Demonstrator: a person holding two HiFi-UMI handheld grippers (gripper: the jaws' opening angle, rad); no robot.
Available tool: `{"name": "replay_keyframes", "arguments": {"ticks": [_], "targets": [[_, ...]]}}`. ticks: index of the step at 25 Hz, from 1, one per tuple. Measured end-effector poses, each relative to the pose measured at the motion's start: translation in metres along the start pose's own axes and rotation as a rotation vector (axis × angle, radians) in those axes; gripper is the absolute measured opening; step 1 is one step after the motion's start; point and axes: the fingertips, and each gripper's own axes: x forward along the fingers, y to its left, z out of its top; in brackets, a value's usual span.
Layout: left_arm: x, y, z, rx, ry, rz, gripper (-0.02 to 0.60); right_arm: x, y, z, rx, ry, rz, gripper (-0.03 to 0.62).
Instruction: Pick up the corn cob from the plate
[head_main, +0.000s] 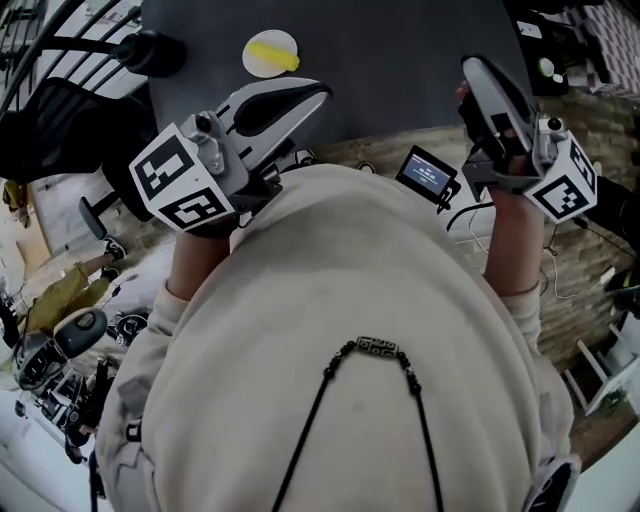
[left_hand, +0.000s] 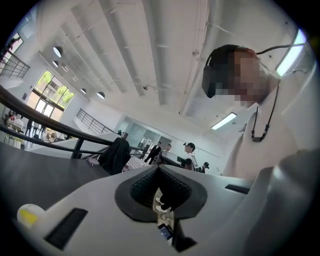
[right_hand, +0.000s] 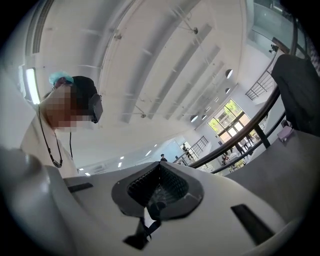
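Observation:
A yellow corn cob (head_main: 273, 53) lies on a small white plate (head_main: 255, 63) on the dark table (head_main: 400, 60), at the top of the head view. The left gripper view catches the cob (left_hand: 29, 215) low at the left edge, beside the jaws. My left gripper (head_main: 322, 92) hangs just short of the table's near edge, a little below and right of the plate, its jaws together with nothing between them (left_hand: 160, 169). My right gripper (head_main: 470, 66) is held far to the right, over the table's edge, also shut and empty (right_hand: 160, 167). Both point roughly level.
A black office chair (head_main: 60, 130) stands left of the table. A small device with a lit screen (head_main: 428, 172) and cables lie on the floor by the table's near edge. The person's torso fills the lower head view. Several people stand far off (left_hand: 190, 152).

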Motion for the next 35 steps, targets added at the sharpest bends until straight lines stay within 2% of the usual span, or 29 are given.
{"name": "replay_keyframes", "arguments": {"ticks": [2,6,9,14,19,26,31,35], "targets": [[-0.008,-0.002,-0.005,-0.013,-0.017,-0.013,0.0,0.008,0.007,-0.007,-0.046,0.039,-0.002,0.015],[-0.018,-0.005,0.008,-0.018,-0.092,-0.036,0.0,0.029,0.008,-0.017,-0.134,0.15,-0.045,0.015],[-0.008,-0.01,0.01,-0.007,-0.106,-0.056,0.0,0.031,0.003,-0.023,-0.146,0.204,-0.055,0.015],[-0.02,-0.008,0.024,-0.028,-0.202,-0.039,0.0,0.052,0.001,-0.031,-0.141,0.267,-0.078,0.015],[-0.047,-0.006,0.026,-0.035,-0.192,-0.08,0.0,0.083,0.002,-0.047,-0.132,0.336,-0.101,0.015],[-0.039,-0.035,0.027,0.024,-0.175,-0.143,0.0,0.087,0.0,-0.046,-0.151,0.389,-0.093,0.015],[-0.057,-0.027,0.043,0.004,-0.187,-0.124,0.0,0.118,0.002,-0.046,-0.131,0.439,-0.08,0.017],[-0.065,-0.034,0.038,0.009,-0.208,-0.087,0.0,0.118,0.01,-0.058,-0.143,0.479,-0.054,0.017]]}}
